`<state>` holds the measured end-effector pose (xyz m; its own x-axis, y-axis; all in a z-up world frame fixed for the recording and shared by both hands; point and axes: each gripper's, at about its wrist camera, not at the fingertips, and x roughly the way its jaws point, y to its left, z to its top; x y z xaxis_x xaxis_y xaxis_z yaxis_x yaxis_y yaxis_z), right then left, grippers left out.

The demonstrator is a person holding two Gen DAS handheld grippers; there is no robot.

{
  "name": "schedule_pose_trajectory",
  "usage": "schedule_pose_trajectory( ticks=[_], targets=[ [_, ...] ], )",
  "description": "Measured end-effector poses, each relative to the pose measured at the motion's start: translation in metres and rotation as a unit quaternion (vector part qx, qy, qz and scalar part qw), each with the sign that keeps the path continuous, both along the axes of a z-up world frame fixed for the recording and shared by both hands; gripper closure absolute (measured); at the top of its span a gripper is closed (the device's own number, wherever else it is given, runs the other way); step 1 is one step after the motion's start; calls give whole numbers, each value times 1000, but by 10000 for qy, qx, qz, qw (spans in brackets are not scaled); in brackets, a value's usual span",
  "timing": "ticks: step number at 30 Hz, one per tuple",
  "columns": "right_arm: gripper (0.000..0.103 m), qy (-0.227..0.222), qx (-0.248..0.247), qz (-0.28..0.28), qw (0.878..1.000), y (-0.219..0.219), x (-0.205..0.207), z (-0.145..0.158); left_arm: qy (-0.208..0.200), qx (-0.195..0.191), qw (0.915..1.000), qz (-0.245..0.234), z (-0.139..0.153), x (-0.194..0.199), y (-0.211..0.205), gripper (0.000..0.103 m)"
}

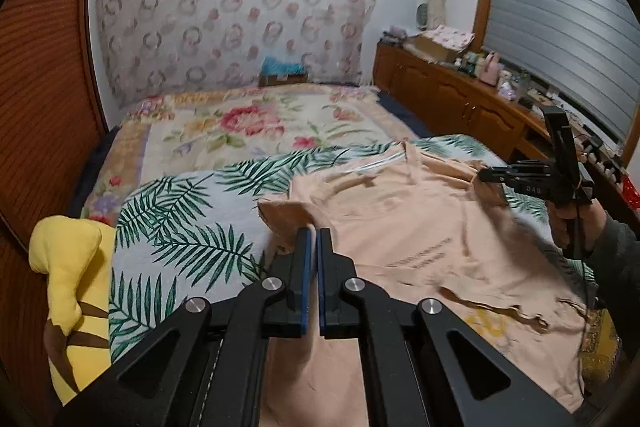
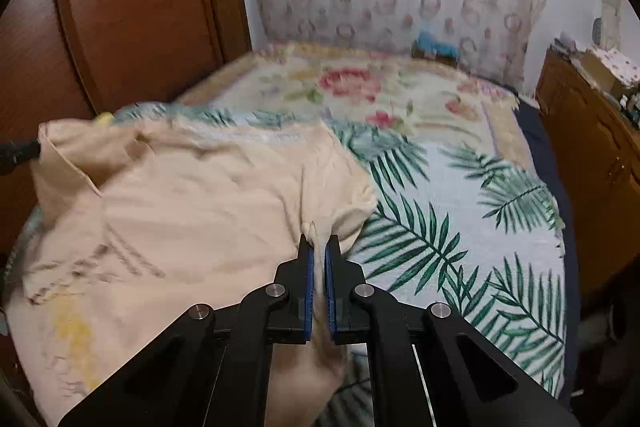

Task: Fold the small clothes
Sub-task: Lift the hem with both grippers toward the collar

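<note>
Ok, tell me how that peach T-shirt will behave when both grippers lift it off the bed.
The peach T-shirt looks thin and wrinkles where the right gripper pinches it, so it will probably hang limp. It likely weighs little. The left gripper holds only a sleeve edge, so the middle may sag onto the palm-leaf blanket.

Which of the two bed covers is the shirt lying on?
The palm-leaf cover, white with green fronds, nearest both grippers. The peach shirt lies on it; the rose-patterned floral cover lies beyond, toward the wall, with no shirt on it.
</note>
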<state>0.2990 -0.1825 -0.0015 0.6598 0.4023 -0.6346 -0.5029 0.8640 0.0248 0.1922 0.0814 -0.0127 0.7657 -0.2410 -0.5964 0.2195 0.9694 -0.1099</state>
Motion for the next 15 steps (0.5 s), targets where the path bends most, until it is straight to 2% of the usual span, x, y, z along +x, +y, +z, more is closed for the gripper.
schedule_pose_trajectory(
  ticks=[8, 15],
  targets=[
    [98, -599, 440, 143, 9971, -25, -92, 45, -494, -123, 9987, 5, 35, -72, 2, 99],
    [98, -869, 487, 246, 9947, -57, -192, 55, -853, -223, 9957, 281, 50, -160, 21, 99]
  ],
)
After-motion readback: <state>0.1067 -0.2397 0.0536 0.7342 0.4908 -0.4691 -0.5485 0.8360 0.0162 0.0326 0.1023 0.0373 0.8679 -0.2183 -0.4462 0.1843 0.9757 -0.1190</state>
